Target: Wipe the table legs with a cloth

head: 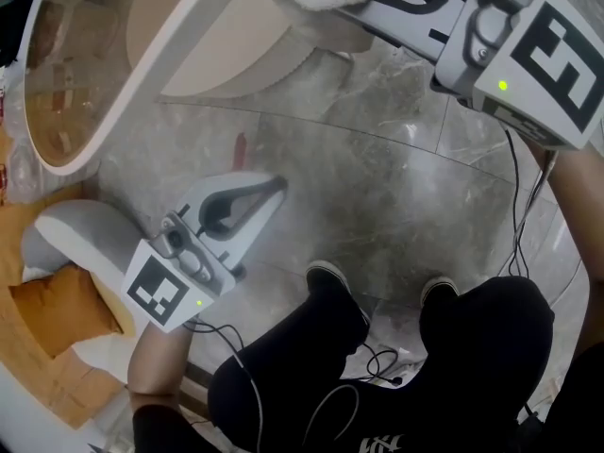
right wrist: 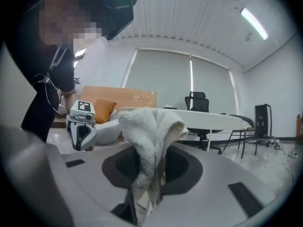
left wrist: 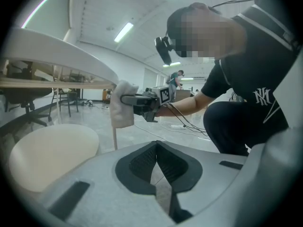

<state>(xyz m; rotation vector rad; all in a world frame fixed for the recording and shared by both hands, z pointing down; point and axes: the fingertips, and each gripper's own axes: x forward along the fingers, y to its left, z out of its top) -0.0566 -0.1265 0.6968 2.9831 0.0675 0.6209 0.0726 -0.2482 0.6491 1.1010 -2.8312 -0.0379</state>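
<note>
Below, marble floor (head: 396,196) spreads under the white surface (head: 156,64). The right hand-held gripper (right wrist: 147,193) clamps a cloth (right wrist: 151,131) hiding the upper table leg (left wrist: 115,138); the left hand-held gripper (left wrist: 158,148) is closed, empty.

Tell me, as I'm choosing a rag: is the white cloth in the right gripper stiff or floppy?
Probably floppy: the cloth droops over the right gripper. Likely light and not slippery, judging by its fluffy pile.
</note>
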